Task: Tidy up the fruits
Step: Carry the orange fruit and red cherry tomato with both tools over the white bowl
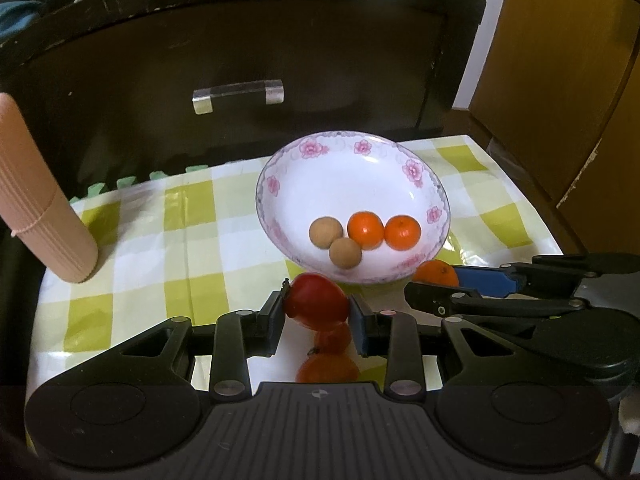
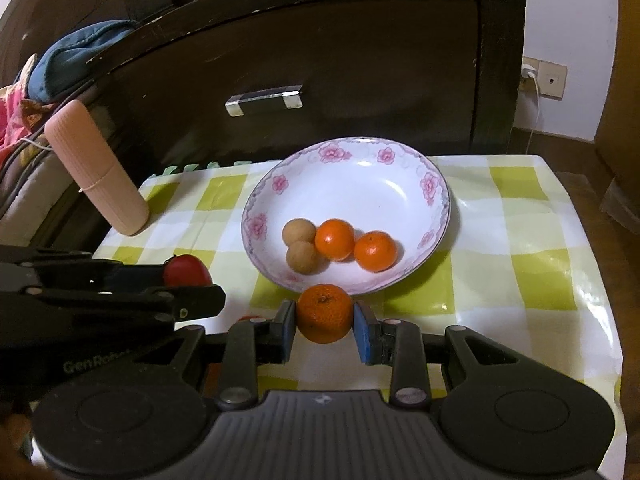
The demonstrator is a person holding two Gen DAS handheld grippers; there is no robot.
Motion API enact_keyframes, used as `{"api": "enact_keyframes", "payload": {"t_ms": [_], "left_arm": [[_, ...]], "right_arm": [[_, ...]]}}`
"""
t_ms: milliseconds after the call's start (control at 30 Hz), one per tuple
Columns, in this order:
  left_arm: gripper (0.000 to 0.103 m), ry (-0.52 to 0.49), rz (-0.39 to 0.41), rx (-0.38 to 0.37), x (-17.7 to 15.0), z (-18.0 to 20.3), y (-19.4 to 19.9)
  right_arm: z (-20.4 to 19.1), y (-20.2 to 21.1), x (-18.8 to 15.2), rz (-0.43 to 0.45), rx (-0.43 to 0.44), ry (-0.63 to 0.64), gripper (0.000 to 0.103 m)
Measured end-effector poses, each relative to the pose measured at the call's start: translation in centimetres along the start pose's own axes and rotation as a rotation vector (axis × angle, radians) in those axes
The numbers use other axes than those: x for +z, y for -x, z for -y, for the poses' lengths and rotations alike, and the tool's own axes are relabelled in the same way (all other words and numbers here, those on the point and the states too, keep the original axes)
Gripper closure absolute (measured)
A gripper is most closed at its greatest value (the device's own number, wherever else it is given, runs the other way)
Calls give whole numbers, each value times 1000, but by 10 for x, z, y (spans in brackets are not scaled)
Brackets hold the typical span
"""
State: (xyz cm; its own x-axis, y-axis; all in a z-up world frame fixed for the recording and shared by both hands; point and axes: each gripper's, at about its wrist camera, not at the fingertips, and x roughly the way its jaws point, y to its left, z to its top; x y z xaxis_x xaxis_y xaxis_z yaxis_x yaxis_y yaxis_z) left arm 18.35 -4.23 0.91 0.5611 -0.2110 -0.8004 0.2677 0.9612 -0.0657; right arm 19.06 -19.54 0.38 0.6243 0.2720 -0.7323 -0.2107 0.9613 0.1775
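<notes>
In the left wrist view, the left gripper [image 1: 317, 307] sits at lower centre with its pads clamped on a red tomato [image 1: 316, 300]. Below the tomato, between the fingers, two more reddish fruits [image 1: 328, 366] lie on the green-and-white checked tablecloth [image 1: 160, 240]. Just above, in mid-frame, stands a white floral bowl [image 1: 280, 184] holding two mandarins [image 1: 366, 229] side by side and two brown longans [image 1: 326, 232] touching each other to their left. At the right edge the right gripper [image 1: 448, 284] reaches in with an orange mandarin [image 1: 436, 272] beside the bowl's lower rim. A pink ribbed cylinder [image 1: 44, 216] leans at the left edge; a dark drawer front with a metal handle [image 1: 238, 96] fills the top.

In the right wrist view, the right gripper [image 2: 325, 314] at lower centre is closed on the mandarin [image 2: 324, 312] — just below the bowl's [image 2: 400, 168] near rim. The left gripper [image 2: 188, 292] enters from the left with the tomato [image 2: 186, 270] near the bowl's lower left. The same four fruits rest inside the bowl.
</notes>
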Motion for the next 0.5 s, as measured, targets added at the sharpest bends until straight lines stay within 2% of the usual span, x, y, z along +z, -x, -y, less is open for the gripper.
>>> {"api": "enact_keyframes", "payload": {"t_ms": [500], "left_arm": [[62,-8,13,6,34,4,-25]], "right_arm": [[22,-21,25,19,-8,-70,73]]}}
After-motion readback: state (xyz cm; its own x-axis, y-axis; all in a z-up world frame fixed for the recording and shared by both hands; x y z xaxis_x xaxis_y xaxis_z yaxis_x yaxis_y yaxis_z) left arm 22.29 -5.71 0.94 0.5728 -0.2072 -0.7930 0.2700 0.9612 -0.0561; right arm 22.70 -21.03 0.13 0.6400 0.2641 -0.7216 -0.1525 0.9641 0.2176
